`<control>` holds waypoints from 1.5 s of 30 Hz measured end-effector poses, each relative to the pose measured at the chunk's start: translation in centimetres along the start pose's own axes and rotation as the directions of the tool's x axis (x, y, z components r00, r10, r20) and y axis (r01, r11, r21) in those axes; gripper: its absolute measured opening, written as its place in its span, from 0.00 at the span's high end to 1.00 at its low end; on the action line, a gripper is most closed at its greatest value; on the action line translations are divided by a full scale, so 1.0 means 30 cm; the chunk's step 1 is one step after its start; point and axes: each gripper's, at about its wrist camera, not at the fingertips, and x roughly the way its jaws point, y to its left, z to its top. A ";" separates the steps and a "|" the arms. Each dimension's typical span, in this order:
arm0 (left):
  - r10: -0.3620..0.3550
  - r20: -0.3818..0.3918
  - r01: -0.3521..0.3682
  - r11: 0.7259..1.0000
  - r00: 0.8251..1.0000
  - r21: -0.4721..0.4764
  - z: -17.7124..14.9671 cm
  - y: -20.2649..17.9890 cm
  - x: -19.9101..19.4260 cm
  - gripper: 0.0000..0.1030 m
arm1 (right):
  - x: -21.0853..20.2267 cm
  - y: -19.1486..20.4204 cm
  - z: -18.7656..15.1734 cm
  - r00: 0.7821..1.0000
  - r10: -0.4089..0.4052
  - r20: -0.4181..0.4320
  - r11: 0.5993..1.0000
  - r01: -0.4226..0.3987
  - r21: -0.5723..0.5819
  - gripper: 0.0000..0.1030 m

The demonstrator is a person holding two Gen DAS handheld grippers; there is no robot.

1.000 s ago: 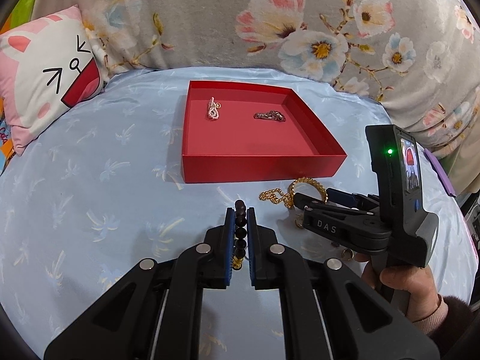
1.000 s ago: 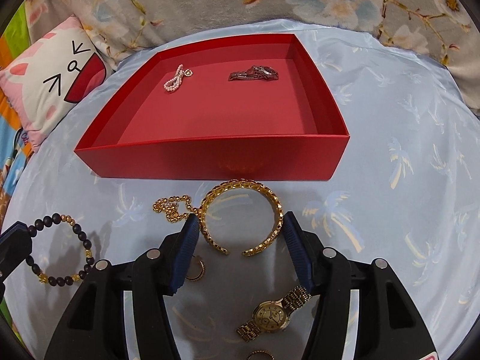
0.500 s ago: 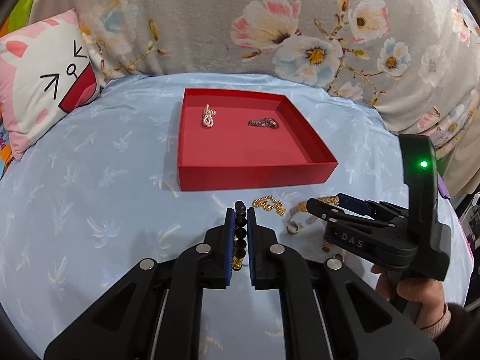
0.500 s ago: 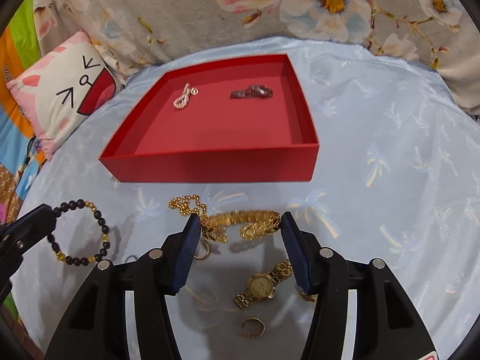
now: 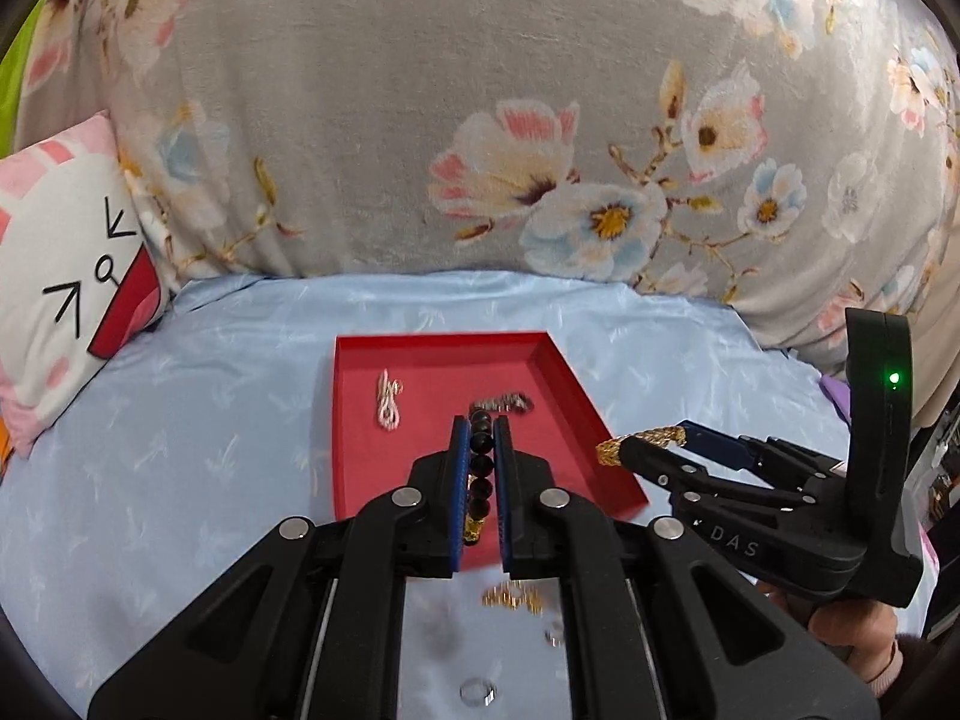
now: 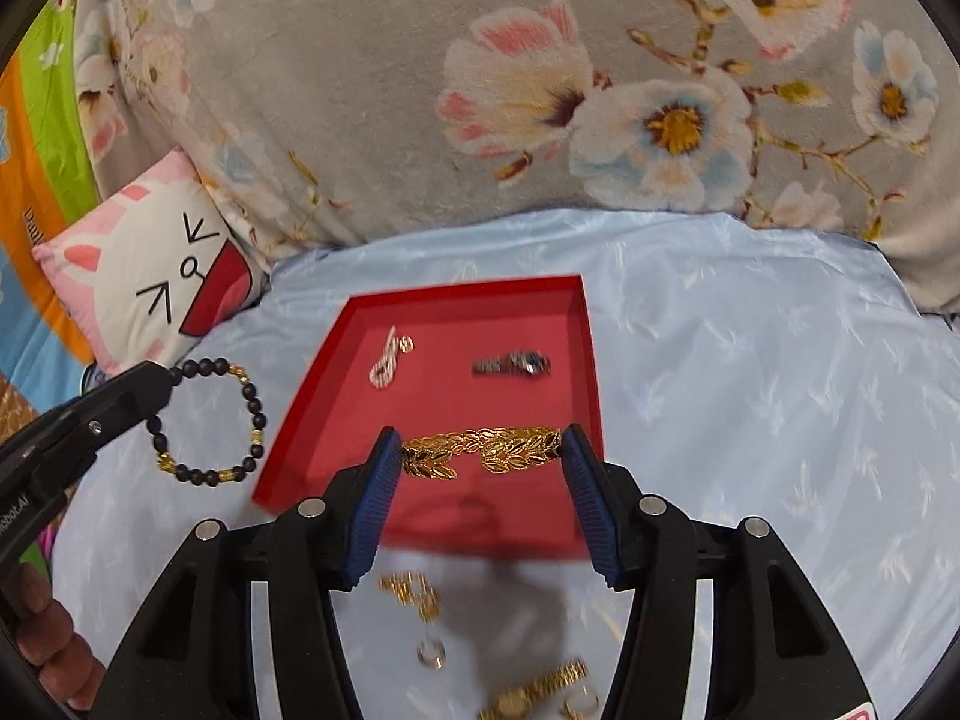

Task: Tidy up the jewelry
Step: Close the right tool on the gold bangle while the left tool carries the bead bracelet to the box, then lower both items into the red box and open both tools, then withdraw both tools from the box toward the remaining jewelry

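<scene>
Beads pinched left, gold cuff clamped right, each hand-held gripper above red tray rim.

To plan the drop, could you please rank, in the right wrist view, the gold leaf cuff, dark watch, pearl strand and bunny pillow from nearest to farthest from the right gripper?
1. Gold leaf-pattern cuff: between the right gripper jaws.
2. Dark metal watch: inside the red tray, right.
3. White pearl strand: tray, left; nearly level with the watch.
4. Pink bunny pillow: far left.
</scene>
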 end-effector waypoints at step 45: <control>0.187 -0.126 -0.189 0.982 0.974 -0.003 -0.210 0.093 0.134 0.66 | -0.011 -0.026 -0.230 0.999 -0.047 -0.022 0.997 0.049 0.057 0.44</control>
